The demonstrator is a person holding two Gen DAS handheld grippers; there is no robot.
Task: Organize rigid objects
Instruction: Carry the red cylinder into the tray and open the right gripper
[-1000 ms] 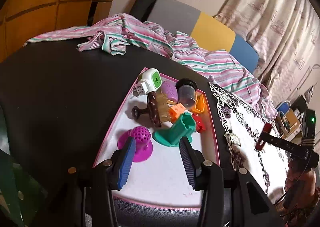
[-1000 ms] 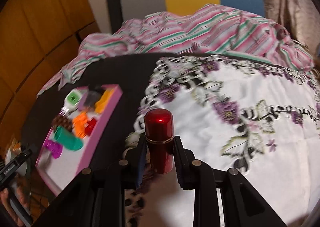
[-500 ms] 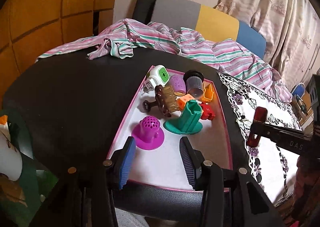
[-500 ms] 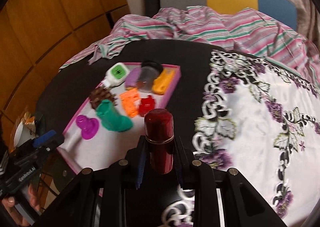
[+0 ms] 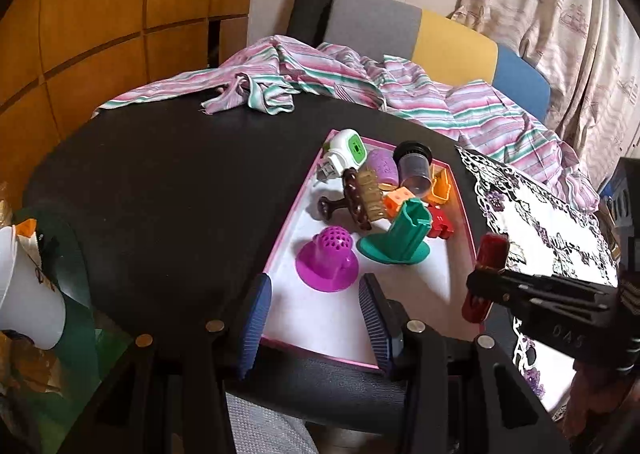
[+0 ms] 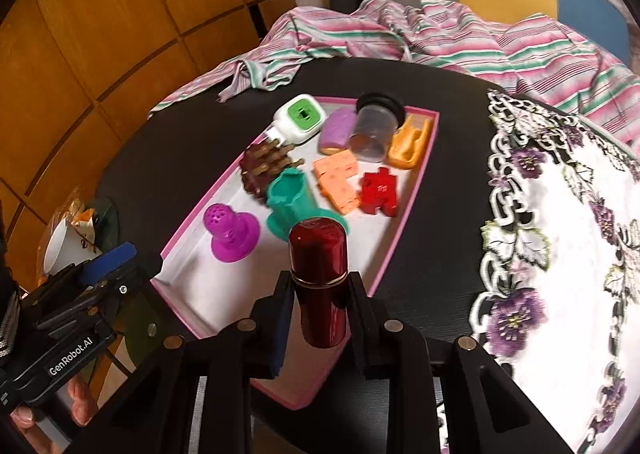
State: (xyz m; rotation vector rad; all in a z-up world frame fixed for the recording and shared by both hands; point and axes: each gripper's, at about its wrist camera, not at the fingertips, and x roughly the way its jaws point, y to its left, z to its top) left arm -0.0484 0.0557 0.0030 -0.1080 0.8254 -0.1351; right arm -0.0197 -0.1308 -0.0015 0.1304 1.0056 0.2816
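Now red tube (image 6: pixel 319 278) above tray (image 6: pixel 404 222)

Dim warm light, fisheye-warped edges

- Right gripper (image 6: pixel 320 304) clamped on a dark red tube (image 6: pixel 319 278), upright between the pads, cap end pointing away.
- Directly ahead, beyond the tube: pink-rimmed tray (image 6: pixel 404 214) on a black table (image 6: pixel 192 142).
- Just past the cap: teal stand (image 6: pixel 290 200); left of it, purple strainer (image 6: pixel 229 230).
- Farther ahead: orange block (image 6: pixel 338 182), red block (image 6: pixel 379 190), brown comb (image 6: pixel 262 168), green-and-white plug (image 6: pixel 300 122), clear jar (image 6: pixel 374 126).
- To the right: floral cloth (image 6: pixel 560 222).
- Lower left: left gripper (image 6: pixel 100 270), blue pad showing.
- Far beyond: striped cloth (image 6: pixel 440 34).
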